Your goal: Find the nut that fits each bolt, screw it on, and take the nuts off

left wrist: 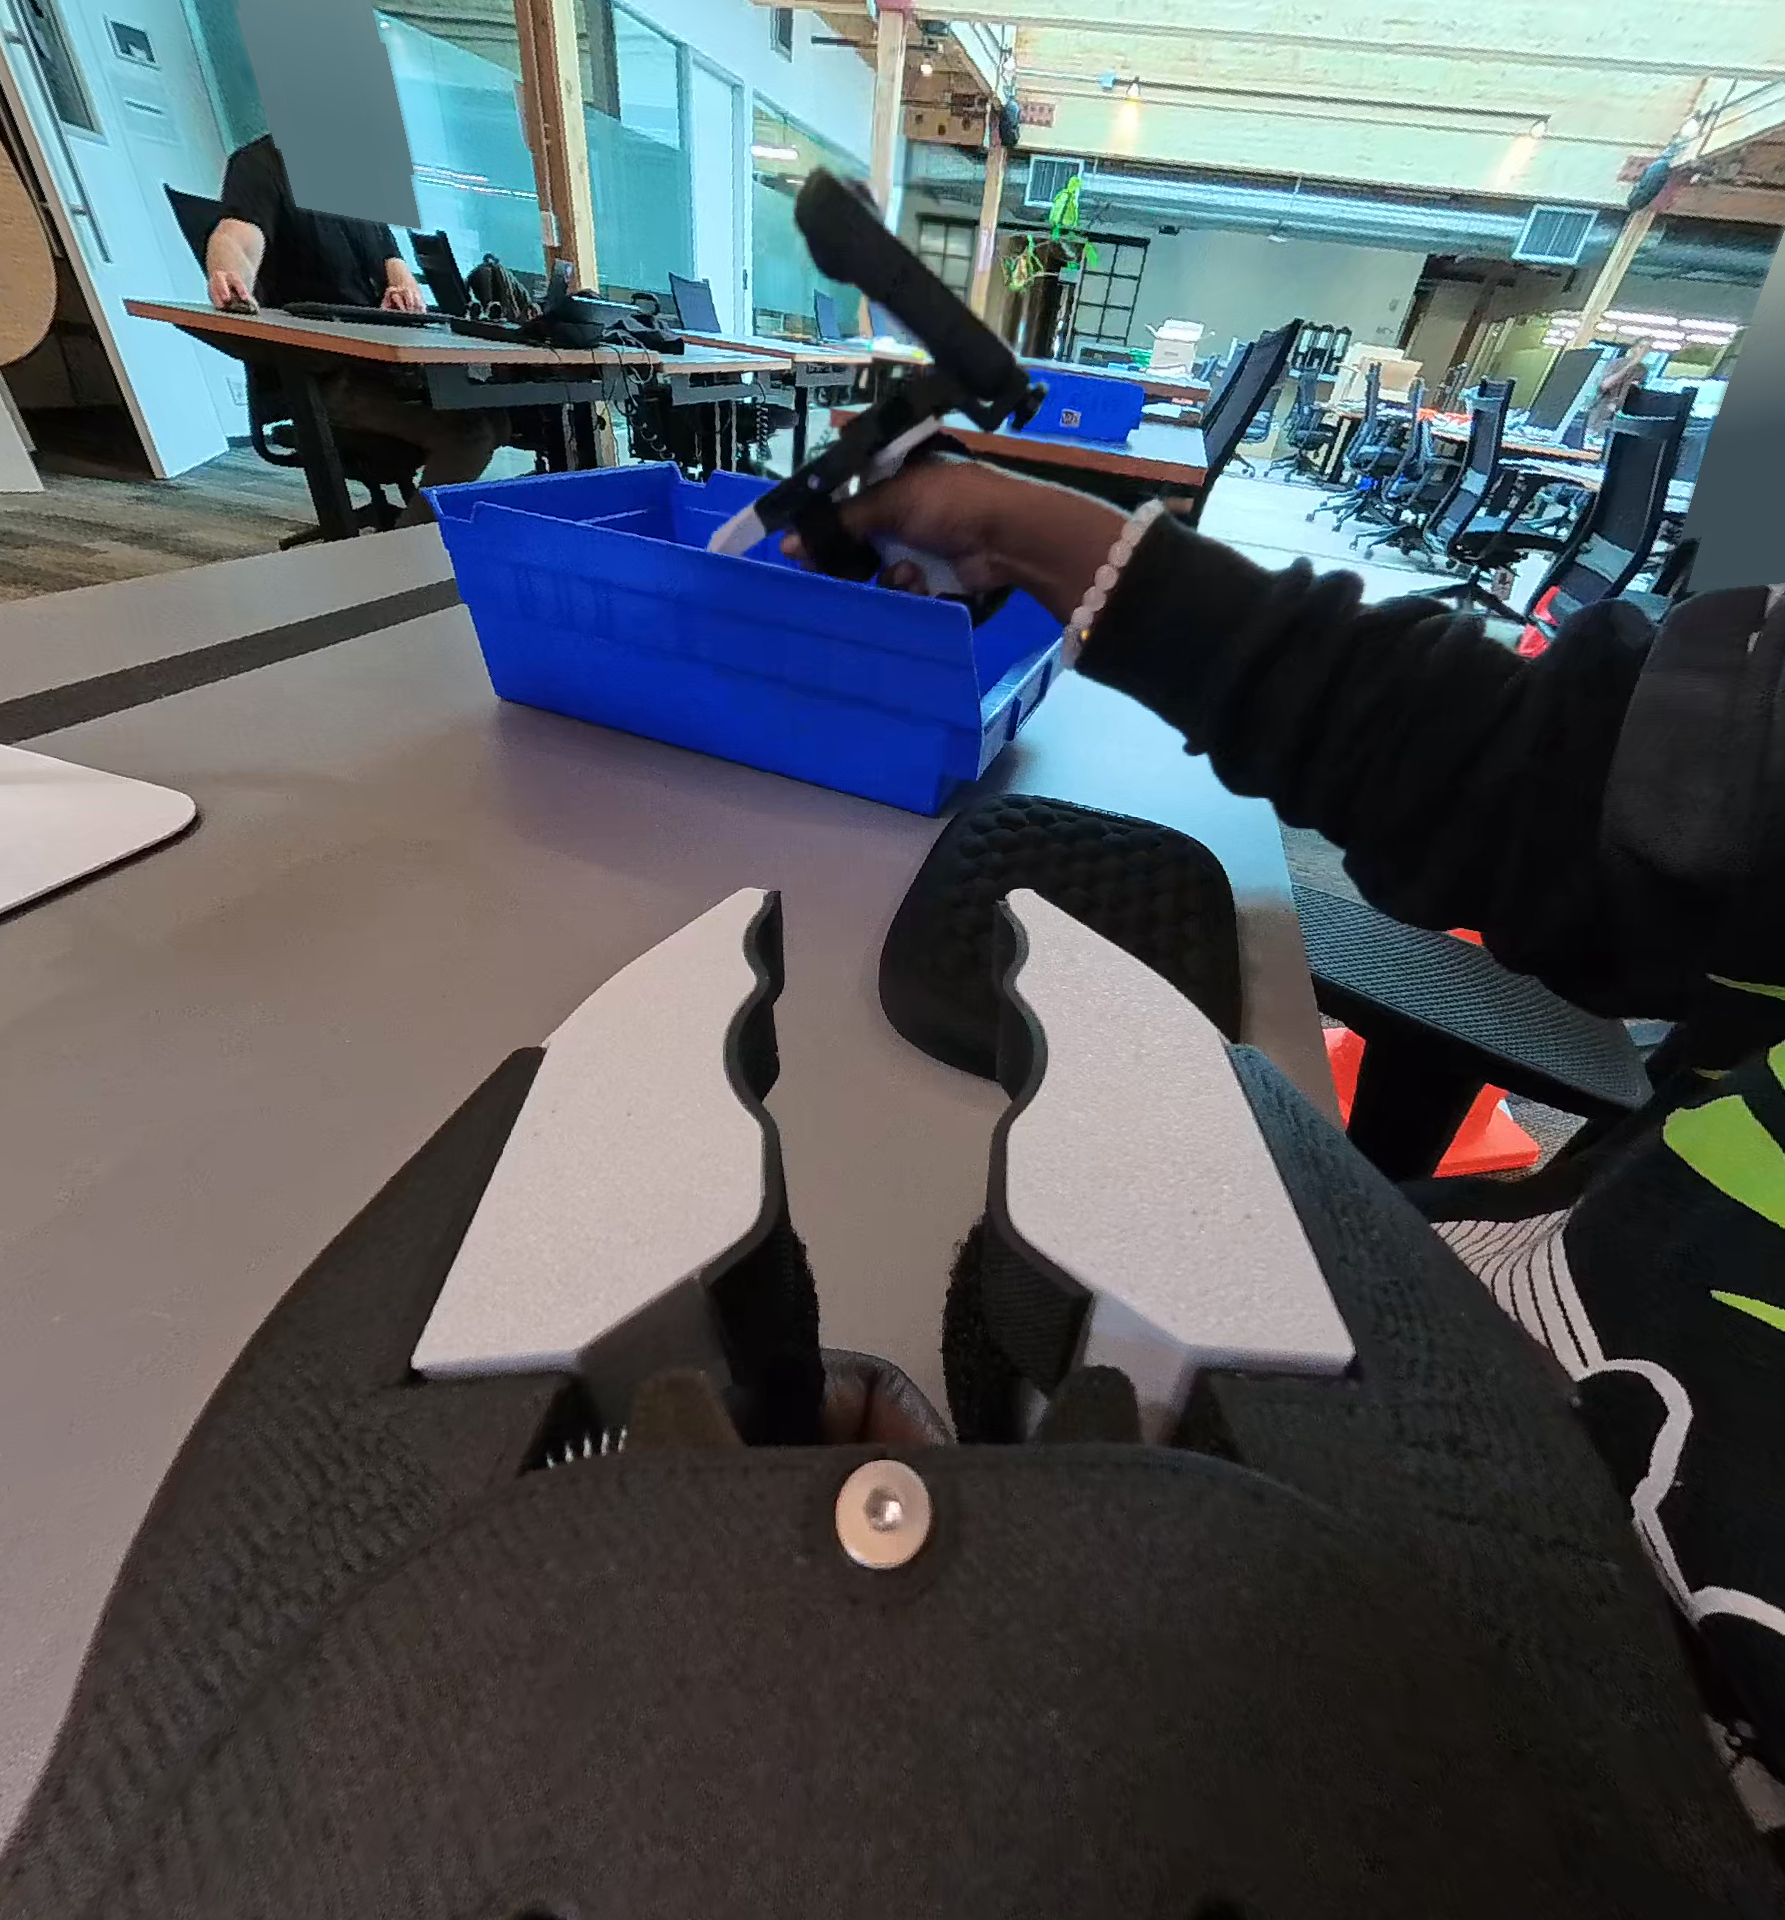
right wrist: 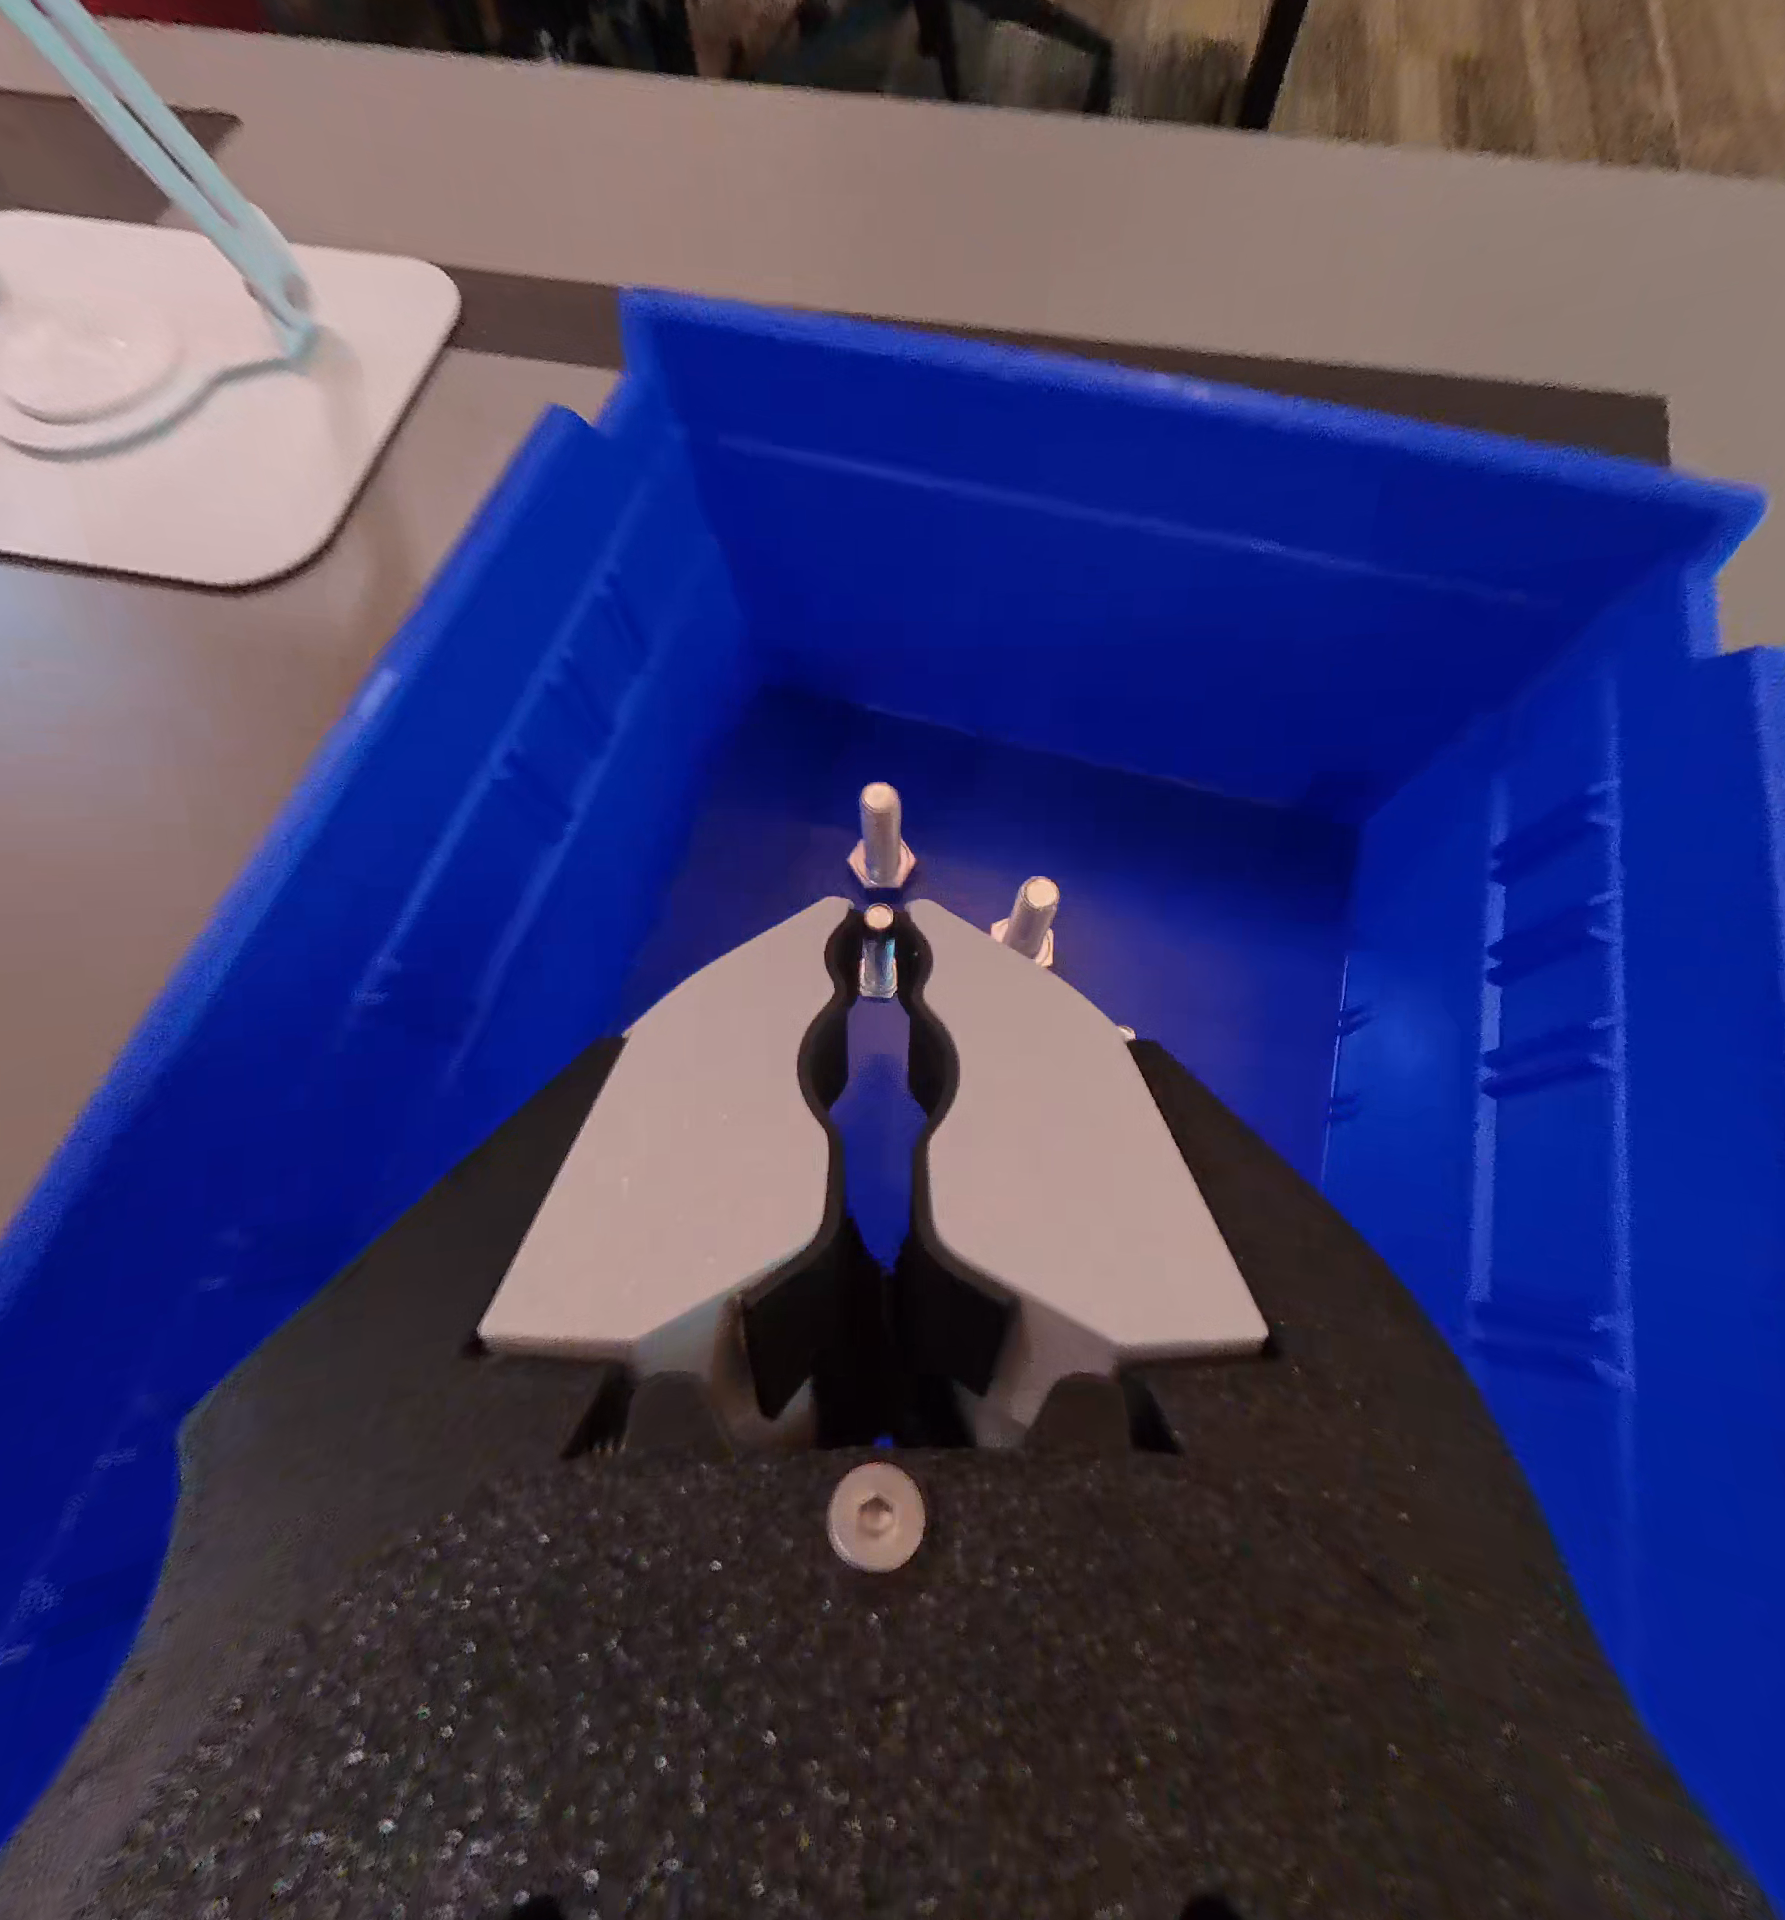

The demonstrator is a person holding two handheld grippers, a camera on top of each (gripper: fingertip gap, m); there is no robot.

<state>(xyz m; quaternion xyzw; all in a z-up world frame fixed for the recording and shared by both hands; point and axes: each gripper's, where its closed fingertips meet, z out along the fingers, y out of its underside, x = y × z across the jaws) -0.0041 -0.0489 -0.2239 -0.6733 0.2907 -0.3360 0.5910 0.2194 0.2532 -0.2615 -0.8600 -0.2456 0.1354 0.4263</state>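
A blue bin (left wrist: pixel 722 665) stands on the grey table (left wrist: pixel 348 935). My right gripper (right wrist: pixel 880 909) reaches down into the bin (right wrist: pixel 1075 582), and its fingertips are closed around a small upright silver bolt (right wrist: pixel 880 961). Just beyond it stands a second bolt (right wrist: pixel 880 821) with a nut (right wrist: pixel 880 864) at its base. A third bolt (right wrist: pixel 1031 909) stands to the right, partly hidden by my right finger. In the left wrist view the right gripper (left wrist: pixel 753 530) shows held by a hand over the bin. My left gripper (left wrist: pixel 888 914) is open and empty, low over the table in front of the bin.
A white lamp base (right wrist: pixel 192 416) lies on the table left of the bin; it also shows in the left wrist view (left wrist: pixel 26 831). A black chair armrest (left wrist: pixel 1096 894) sits at the table's right edge. An orange cone (left wrist: pixel 1470 1132) is on the floor. A person (left wrist: pixel 306 249) sits at a far desk. One gripper's finger ends stand about 40 cm off the other's.
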